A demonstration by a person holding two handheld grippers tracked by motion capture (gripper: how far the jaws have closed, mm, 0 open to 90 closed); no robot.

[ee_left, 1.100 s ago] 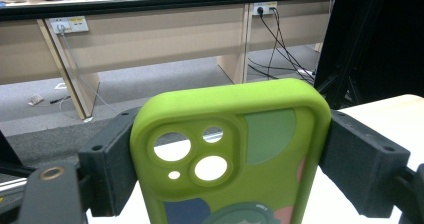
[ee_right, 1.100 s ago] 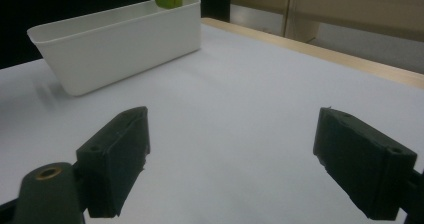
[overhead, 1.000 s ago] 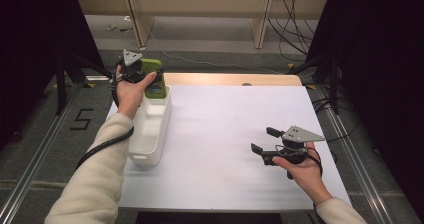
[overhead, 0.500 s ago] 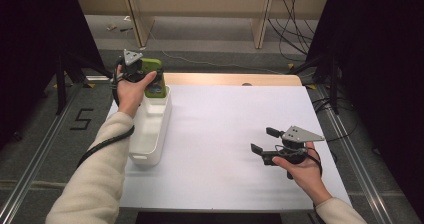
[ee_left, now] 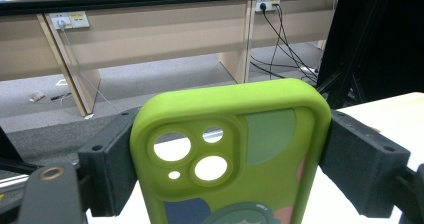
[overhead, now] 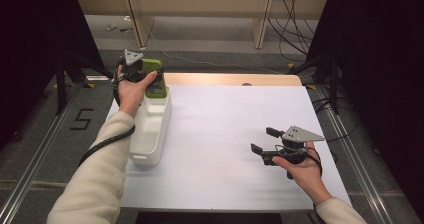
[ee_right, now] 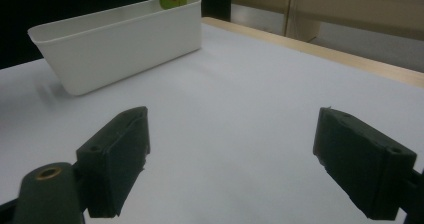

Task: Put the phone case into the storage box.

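Jaws, right gripper: spread wide apart with nothing between them, low over the white desk, near the person's side.
Jaws, left gripper: pinching a green phone case by its two long sides.
Phone case: upright, camera holes at the top, at the far end of the white bin.
White bin: long, on the left part of the desk.
Far off: grey floor and wooden furniture.
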